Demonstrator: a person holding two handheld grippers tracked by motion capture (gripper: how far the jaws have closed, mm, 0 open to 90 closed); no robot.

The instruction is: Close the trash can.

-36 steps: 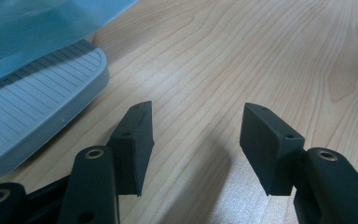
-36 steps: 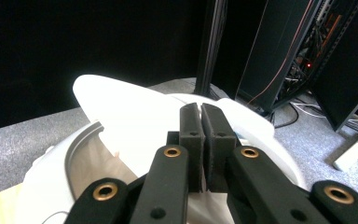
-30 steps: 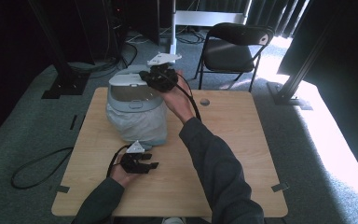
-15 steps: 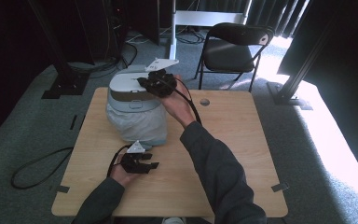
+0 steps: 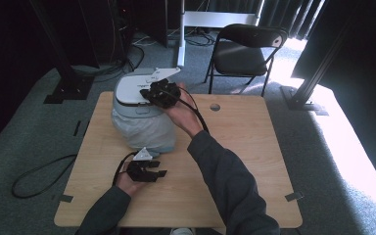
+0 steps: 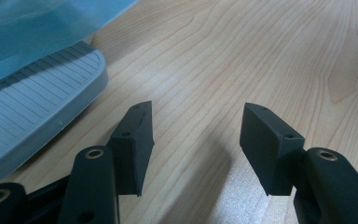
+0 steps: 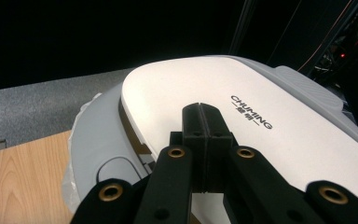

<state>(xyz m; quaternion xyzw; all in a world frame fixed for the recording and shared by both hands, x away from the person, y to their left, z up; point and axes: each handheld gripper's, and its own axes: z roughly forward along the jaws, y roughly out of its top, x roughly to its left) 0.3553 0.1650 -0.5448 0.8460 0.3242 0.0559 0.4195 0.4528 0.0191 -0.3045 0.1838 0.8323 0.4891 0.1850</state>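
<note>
your right gripper (image 7: 204,122) is clenched, jaws pressed together with nothing between them, tips over the white lid (image 7: 242,126) of the bin (image 5: 139,105). the bin stands at the table's (image 5: 254,161) far left corner, lid down, a pale liner (image 5: 144,132) bulging round its body; its contents are hidden. your left gripper (image 6: 196,140) rests released on the wood beside the bin's ribbed pedal (image 6: 32,116).

A wooden table (image 5: 254,161) bears a lidded bin (image 5: 139,122).
</note>
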